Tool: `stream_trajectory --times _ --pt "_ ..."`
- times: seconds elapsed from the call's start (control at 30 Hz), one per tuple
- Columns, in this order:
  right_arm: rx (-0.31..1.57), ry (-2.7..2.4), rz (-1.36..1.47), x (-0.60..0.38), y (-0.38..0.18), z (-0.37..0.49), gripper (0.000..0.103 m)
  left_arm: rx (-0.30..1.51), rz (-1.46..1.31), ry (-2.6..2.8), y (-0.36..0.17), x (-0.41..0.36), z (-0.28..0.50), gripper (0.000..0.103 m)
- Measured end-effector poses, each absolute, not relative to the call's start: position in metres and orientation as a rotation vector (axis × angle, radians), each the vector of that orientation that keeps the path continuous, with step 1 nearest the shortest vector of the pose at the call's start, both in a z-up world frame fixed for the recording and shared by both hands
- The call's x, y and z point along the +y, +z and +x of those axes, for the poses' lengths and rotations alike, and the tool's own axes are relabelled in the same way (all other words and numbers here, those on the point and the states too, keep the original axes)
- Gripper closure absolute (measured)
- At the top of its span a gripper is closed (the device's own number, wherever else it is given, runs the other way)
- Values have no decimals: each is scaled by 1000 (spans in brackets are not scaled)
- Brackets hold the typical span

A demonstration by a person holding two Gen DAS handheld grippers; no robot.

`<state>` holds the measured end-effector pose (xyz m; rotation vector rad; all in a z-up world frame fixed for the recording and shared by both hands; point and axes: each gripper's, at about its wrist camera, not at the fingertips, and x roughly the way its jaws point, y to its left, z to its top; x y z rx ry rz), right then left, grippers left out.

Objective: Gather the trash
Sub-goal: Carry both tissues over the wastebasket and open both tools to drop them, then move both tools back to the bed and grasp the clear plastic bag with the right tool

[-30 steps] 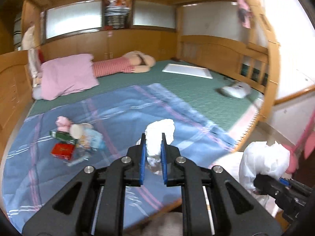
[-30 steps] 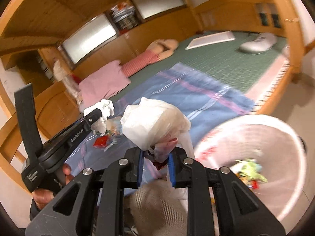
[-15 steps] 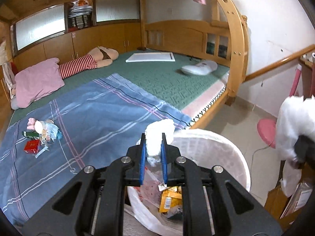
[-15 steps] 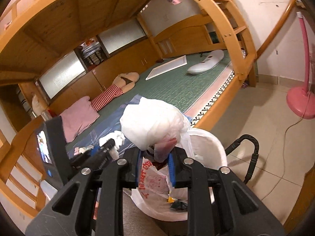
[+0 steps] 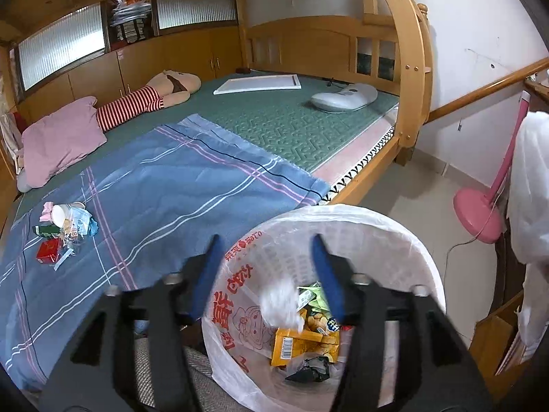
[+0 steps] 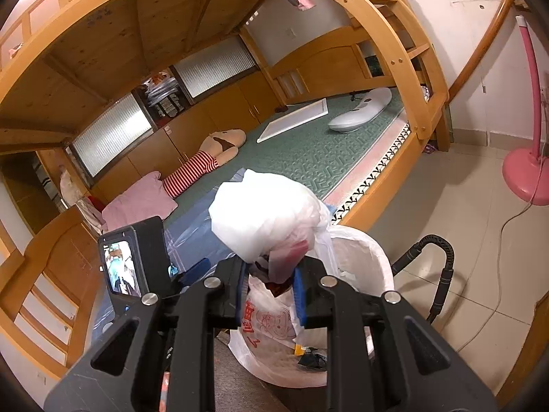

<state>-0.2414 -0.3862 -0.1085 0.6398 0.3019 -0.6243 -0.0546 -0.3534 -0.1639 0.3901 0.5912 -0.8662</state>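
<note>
Left gripper point(image 5: 264, 267) spread wide, empty; blurred white tissue wad point(image 5: 282, 304) dropping into white-lined plastic bin point(image 5: 405, 237). Right gripper point(image 6: 269, 283) clamps crumpled white plastic bag point(image 6: 264, 219), bin at 6 o'clock; release next.

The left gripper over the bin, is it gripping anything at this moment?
No, the left gripper has its blue fingers spread wide with nothing between them, and a blurred white wad is below them inside the trash bin.

Thin glossy plastic bin liner point(image 5: 394, 230), woven cloth blanket point(image 5: 164, 185) — matt; varnished wood bed frame point(image 5: 408, 68)
</note>
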Motion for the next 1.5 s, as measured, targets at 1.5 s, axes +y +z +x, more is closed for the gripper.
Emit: stream_trajectory --times 1.5 --pt "774 -342 567 -362 -175 -2 39 642 117 -444 -161 -161 108 32"
